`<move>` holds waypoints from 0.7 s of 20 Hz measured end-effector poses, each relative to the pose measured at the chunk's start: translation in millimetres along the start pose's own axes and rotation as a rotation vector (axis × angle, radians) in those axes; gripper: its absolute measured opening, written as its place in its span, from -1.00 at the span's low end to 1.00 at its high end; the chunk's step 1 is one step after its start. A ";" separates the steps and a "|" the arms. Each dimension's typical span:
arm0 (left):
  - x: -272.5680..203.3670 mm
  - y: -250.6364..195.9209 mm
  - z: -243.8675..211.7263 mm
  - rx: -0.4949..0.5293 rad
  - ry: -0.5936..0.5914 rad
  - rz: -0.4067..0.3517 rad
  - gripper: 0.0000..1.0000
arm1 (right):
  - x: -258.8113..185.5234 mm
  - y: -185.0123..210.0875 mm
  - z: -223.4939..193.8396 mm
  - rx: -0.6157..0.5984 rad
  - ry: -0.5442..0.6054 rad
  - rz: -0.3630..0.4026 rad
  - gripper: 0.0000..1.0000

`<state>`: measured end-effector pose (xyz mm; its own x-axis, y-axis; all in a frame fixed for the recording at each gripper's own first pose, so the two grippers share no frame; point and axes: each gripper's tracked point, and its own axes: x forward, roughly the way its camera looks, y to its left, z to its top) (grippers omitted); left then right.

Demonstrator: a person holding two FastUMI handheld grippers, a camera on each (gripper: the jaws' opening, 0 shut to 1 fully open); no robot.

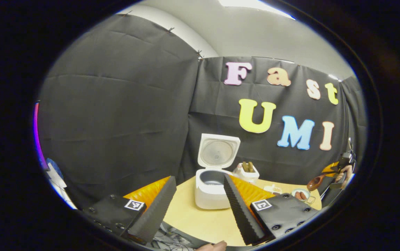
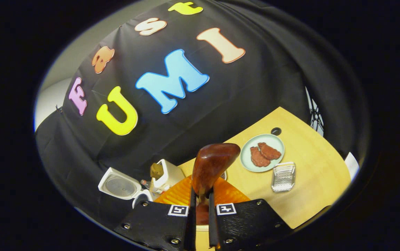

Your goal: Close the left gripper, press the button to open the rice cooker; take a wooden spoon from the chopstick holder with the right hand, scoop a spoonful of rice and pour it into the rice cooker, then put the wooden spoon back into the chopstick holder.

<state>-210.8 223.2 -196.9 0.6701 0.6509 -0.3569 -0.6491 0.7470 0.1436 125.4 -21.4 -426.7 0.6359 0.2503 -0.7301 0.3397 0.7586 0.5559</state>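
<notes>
Right gripper (image 2: 200, 197): fingers nearly together, both pressing on the handle of the wooden spoon (image 2: 212, 165); spoon bowl points forward and up, raised above the table (image 2: 311, 174); whether it carries rice cannot be told.
Left gripper (image 1: 200, 195): fingers wide apart, holding nothing, low over the near table edge.
Rice cooker (image 1: 211, 190): white, lid (image 1: 218, 151) standing upright and open, inner pot visible; at the table's back left.
Chopstick holder (image 1: 247, 171): white, just beside the cooker's right, brown utensils standing in it.
Plate (image 2: 262, 152): pale green, two reddish-brown pieces on it, mid-table.
Clear box (image 2: 283, 177): small, ridged, near the plate.
Seen from the left gripper view: right gripper at far right, spoon held well apart from the holder
</notes>
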 end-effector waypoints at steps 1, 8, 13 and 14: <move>-0.7 -12.9 -0.2 0.016 0.004 -0.001 1.00 | 4.5 -18.6 3.8 -0.001 0.001 -0.021 -0.70; -1.6 -112.6 -21.0 0.067 0.087 0.011 0.83 | 45.2 -139.9 17.8 -0.028 0.035 -0.160 -0.70; -9.1 -164.1 -29.6 0.137 0.124 0.032 0.94 | 70.0 -181.8 15.5 -0.086 0.043 -0.194 -0.70; -10.4 -169.3 -29.0 0.152 0.124 0.037 1.00 | 75.8 -187.1 14.3 -0.098 0.042 -0.201 -0.70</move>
<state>-118.3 86.0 -244.3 0.5912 0.6638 -0.4581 -0.6047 0.7407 0.2929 120.0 -153.0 -580.4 0.5317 0.1113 -0.8396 0.3867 0.8501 0.3575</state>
